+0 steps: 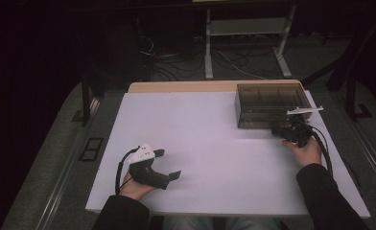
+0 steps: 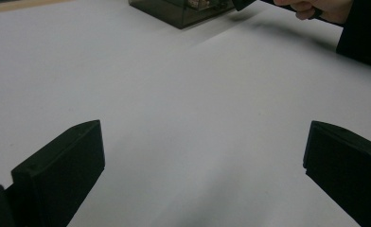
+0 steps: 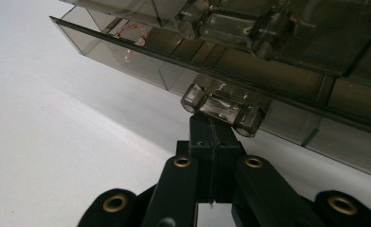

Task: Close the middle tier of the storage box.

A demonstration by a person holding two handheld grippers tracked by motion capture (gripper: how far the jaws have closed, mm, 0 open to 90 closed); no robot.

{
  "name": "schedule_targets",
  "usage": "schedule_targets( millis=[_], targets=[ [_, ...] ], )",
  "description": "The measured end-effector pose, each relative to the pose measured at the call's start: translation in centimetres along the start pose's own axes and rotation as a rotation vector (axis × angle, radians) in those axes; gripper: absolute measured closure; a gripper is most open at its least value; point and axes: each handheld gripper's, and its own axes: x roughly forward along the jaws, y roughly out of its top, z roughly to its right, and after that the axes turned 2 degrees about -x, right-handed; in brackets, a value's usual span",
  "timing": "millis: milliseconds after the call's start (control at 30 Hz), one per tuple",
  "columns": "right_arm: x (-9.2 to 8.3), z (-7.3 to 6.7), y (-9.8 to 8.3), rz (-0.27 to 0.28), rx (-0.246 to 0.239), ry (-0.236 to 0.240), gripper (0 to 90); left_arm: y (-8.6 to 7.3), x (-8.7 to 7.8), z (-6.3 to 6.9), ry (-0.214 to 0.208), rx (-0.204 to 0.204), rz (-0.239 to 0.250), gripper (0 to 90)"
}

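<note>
- While the right gripper [image 3: 215,142] noses up under the smoky clear box [image 1: 267,103], its jaws sit pressed together w/ no gap, tips just below the box's front latch [image 3: 221,109] — touching or a hair off, can't tell which.
- Nothing is clamped between them; looks like a push/lift at the latch, not a pinch.
- Step in hand, I'd judge: unlatching the box to get the lid up.
- Box lies straight ahead of the right jaws, at the surface's [image 1: 200,143] far right corner; small items inside, too dim to ID.
- Left gripper [image 1: 169,165]: jaws spread wide, holding nothing, bare surface between them; box well ahead and apart.
- Next move prob. needs a gentle upward flick on the latch, w/ the left jaws coming over to steady the box so it doesn't slide.
</note>
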Motion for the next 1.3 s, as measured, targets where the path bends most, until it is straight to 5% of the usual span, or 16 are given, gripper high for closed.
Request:
schedule_targets(
  millis=[1300],
  targets=[
    [0.9, 0.9, 1.1, 0.053, 0.024, -0.039, 88.7, 0.0, 0.2, 0.0, 0.005, 0.004, -0.009, 0.0]
  ],
)
